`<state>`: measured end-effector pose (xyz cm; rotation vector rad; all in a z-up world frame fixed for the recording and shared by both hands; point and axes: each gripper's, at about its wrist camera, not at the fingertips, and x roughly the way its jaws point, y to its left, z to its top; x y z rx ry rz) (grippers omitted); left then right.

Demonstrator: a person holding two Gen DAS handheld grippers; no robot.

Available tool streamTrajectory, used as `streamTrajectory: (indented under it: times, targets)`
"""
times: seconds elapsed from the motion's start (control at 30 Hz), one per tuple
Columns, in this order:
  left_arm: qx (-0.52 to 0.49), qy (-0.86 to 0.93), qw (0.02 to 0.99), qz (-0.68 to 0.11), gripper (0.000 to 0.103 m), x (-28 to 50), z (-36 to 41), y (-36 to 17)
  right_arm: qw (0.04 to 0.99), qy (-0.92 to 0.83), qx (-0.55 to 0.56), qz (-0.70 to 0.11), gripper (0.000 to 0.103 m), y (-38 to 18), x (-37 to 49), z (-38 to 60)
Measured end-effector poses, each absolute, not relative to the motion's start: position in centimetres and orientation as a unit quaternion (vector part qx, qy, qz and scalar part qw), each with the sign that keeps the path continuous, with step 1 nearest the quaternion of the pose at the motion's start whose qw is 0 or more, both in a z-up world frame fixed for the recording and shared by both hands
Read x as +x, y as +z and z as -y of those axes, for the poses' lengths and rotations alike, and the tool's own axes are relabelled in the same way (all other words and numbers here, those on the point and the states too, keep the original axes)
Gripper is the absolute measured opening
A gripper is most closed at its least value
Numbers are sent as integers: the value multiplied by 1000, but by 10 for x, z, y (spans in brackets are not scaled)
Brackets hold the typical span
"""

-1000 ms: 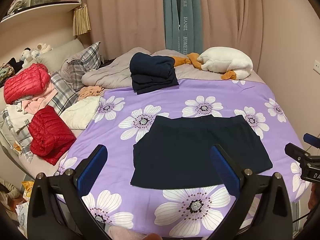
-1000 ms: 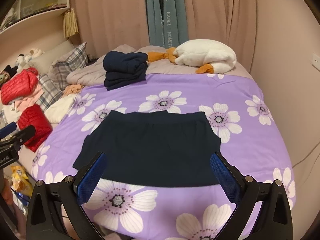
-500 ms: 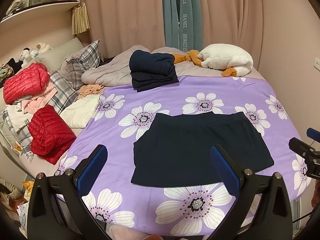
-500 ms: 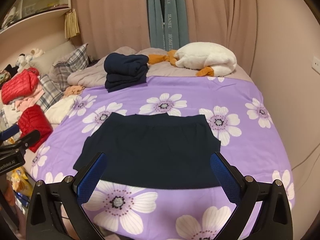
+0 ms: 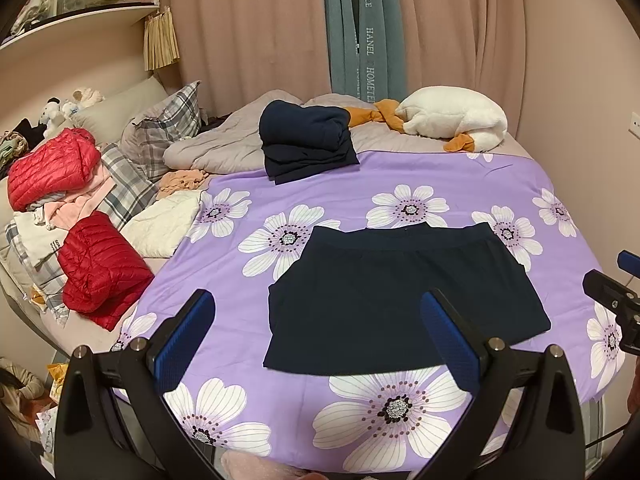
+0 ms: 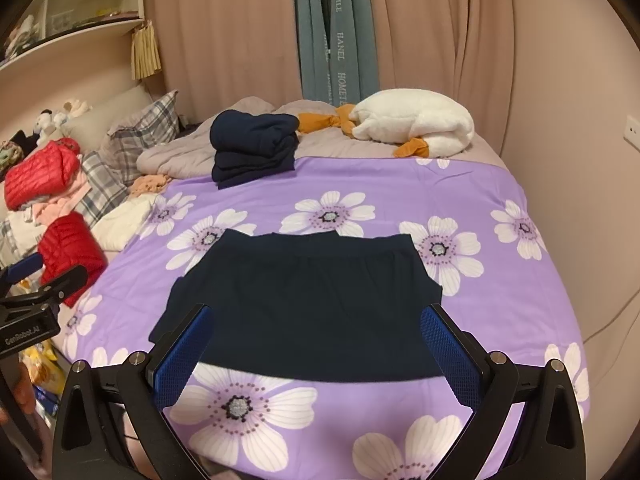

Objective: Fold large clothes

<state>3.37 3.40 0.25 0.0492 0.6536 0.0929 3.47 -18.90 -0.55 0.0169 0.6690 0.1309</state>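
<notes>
Navy garment (image 5: 404, 300) is lying flat on the bed (image 5: 480, 188), ahead of both tongs. Left tongs (image 5: 318, 334) and right tongs (image 6: 316, 344) are hovering wide apart, gripping nothing; folding is probably just beginning, needing a near-hem grasp.

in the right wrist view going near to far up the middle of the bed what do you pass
right gripper → dark skirt laid flat → bare purple floral sheet → folded navy stack → grey quilt → curtains
</notes>
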Motion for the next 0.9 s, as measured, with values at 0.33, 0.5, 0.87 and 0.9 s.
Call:
streamTrajectory:
  times: [0.33,0.5,0.87,0.9]
  targets:
    - [25,44,946,-321,103,35,-34,2,943,64,8,-326,102,-4,35,188]
    - [25,44,946,-322,103,35,-34,2,943,65,7,-326,102,-3,36,187]
    - [24,43,945,-322,103,36,-34,2,944,65,6,-324,102,0,38,186]
    - [25,43,945,-322,103,36,-34,2,944,66,6,-324,102,1,39,186]
